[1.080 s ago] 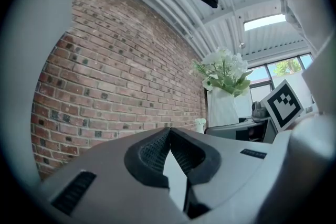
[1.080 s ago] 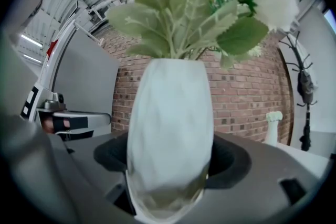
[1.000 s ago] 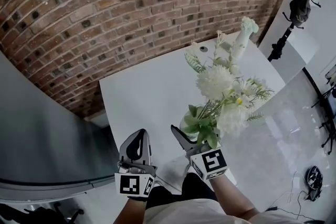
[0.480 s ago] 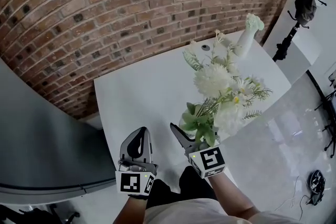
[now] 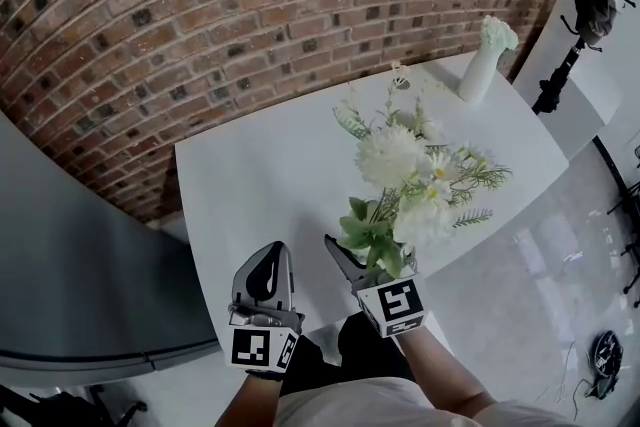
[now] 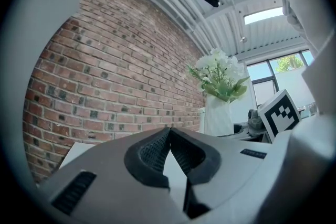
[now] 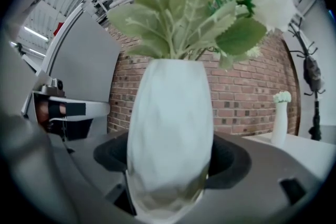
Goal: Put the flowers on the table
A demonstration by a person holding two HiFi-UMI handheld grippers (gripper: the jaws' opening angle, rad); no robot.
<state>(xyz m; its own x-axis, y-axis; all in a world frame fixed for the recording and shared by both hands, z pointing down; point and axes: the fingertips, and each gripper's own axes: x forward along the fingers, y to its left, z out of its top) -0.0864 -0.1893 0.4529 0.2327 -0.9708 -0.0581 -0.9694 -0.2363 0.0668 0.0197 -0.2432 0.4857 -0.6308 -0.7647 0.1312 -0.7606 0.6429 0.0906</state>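
Note:
My right gripper (image 5: 352, 267) is shut on a white faceted vase (image 7: 170, 134) that fills the right gripper view between the jaws. White flowers with green leaves (image 5: 405, 175) stand up out of it, held above the near edge of the white table (image 5: 270, 175). The vase body is hidden under the leaves in the head view. My left gripper (image 5: 264, 272) hangs to the left of it, shut and holding nothing; in the left gripper view its jaw tips (image 6: 169, 135) meet, with the bouquet (image 6: 218, 73) and vase beyond at the right.
A tall slim white vase with a pale bloom (image 5: 484, 57) stands at the table's far right corner. A brick wall (image 5: 200, 5) runs behind the table. A grey panel (image 5: 70, 265) lies at the left; a dark coat stand (image 5: 585, 15) rises at the right over glossy floor.
The table has slid nearer and lower in the head view as I close in. The bouquet now sits further over the tabletop. Both grippers keep their grip states.

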